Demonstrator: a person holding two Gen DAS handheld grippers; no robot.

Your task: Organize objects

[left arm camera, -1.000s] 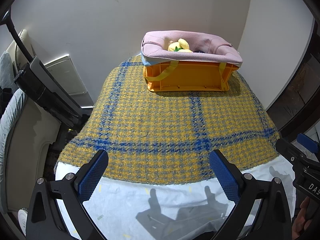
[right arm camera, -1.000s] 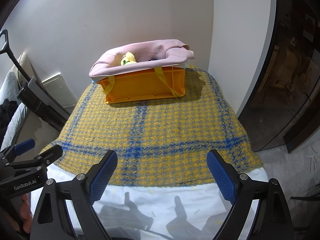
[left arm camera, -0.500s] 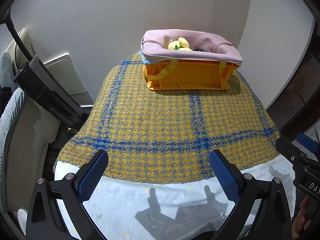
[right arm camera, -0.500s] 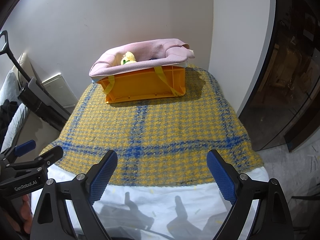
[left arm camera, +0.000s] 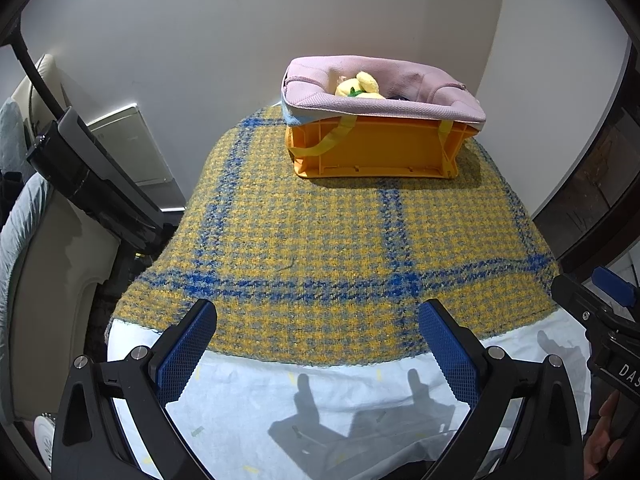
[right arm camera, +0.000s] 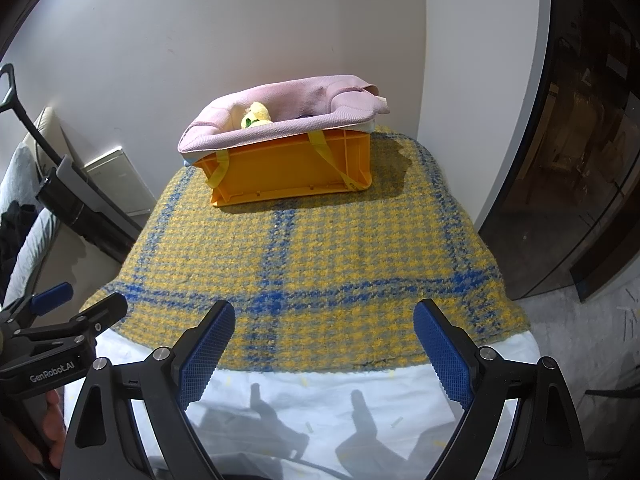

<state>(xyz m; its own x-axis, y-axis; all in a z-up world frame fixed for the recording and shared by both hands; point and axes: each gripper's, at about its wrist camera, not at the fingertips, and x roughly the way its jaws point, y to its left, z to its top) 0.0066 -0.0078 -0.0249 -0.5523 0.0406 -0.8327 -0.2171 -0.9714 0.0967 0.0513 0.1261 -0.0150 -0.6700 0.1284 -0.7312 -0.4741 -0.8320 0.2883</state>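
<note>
Left wrist view: your left gripper (left arm camera: 316,344) fingers stood open, empty.
Right gripper (right arm camera: 324,344): open, empty.
Change: none; crate (left arm camera: 372,152) at 12 o'clock untouched.

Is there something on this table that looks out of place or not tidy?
Mostly tidy. One oddity: the pink bag sits in the orange crate at the far end, its rim spilling over the crate's edges and its yellow straps hanging down outside. A yellow plush toy lies inside.
</note>
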